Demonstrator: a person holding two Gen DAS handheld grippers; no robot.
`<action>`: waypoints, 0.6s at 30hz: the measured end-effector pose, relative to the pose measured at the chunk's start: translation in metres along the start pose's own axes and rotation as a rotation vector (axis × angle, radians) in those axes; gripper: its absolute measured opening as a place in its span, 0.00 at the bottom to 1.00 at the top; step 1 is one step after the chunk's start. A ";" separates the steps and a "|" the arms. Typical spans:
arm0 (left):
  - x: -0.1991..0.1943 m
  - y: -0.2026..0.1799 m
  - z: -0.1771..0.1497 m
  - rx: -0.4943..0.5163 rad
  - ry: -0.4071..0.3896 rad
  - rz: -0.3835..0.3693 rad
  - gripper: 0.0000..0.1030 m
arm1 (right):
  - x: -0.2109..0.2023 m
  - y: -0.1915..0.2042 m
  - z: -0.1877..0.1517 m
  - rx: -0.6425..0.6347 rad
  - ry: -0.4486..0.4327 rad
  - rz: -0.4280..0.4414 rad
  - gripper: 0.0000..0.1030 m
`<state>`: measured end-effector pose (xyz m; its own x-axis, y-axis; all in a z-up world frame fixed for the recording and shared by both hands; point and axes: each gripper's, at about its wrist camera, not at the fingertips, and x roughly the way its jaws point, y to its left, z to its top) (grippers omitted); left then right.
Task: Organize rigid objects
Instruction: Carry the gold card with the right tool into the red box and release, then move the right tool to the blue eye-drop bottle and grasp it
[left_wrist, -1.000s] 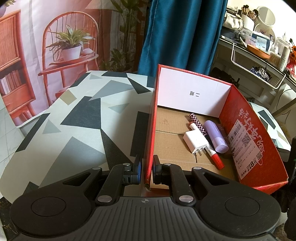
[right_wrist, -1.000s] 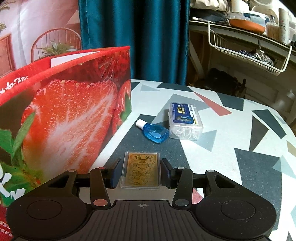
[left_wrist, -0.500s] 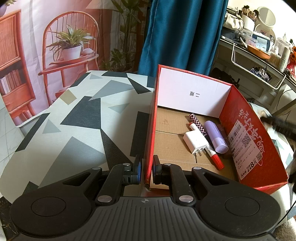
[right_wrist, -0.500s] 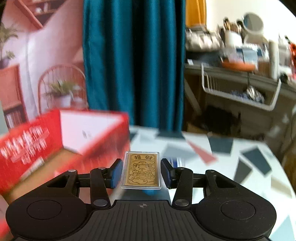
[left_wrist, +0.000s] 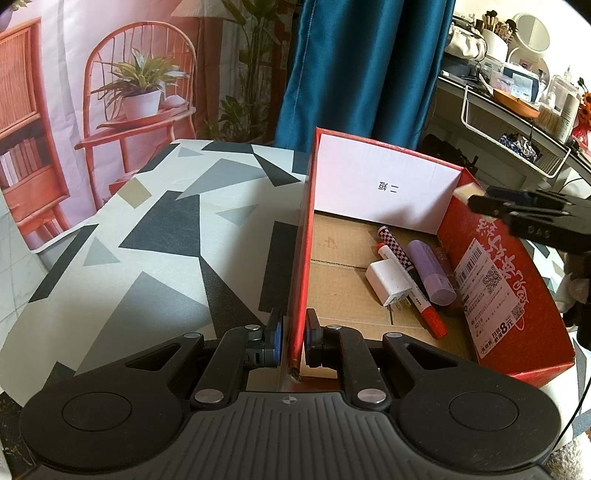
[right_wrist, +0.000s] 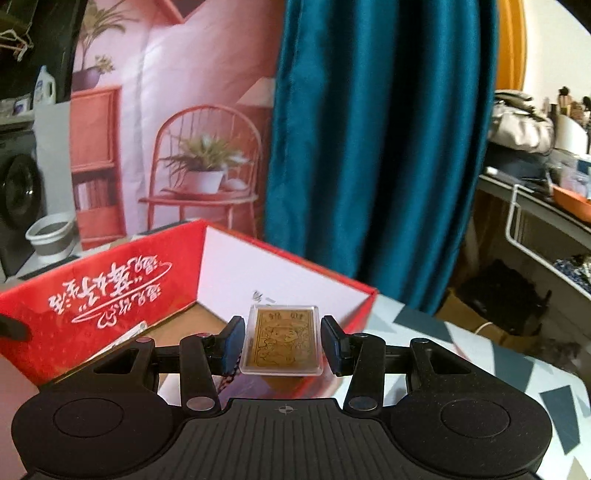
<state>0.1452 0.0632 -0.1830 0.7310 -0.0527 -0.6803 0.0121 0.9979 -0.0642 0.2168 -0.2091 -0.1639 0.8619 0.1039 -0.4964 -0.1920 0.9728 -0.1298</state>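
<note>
Your left gripper is clamped on the near end of the red box's left wall, one pad on each side of the cardboard. Your right gripper pinches the gold card in its clear case by its two long edges, held upright over the box's right wall. On the box floor lie a white charger plug, a red-capped marker, a checkered pen and a lilac tube, close together by the right wall.
</note>
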 end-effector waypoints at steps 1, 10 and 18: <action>0.000 0.000 0.000 0.001 0.000 -0.002 0.13 | 0.002 0.002 -0.001 0.001 0.006 0.008 0.41; 0.001 0.001 0.000 -0.012 0.002 -0.007 0.13 | -0.004 0.005 -0.006 0.026 -0.010 0.029 0.51; 0.001 0.000 0.001 -0.004 0.004 0.000 0.13 | -0.026 -0.016 -0.006 0.092 -0.113 -0.072 0.76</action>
<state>0.1468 0.0632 -0.1834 0.7282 -0.0532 -0.6833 0.0100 0.9977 -0.0671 0.1944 -0.2287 -0.1540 0.9201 0.0505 -0.3883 -0.0883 0.9929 -0.0801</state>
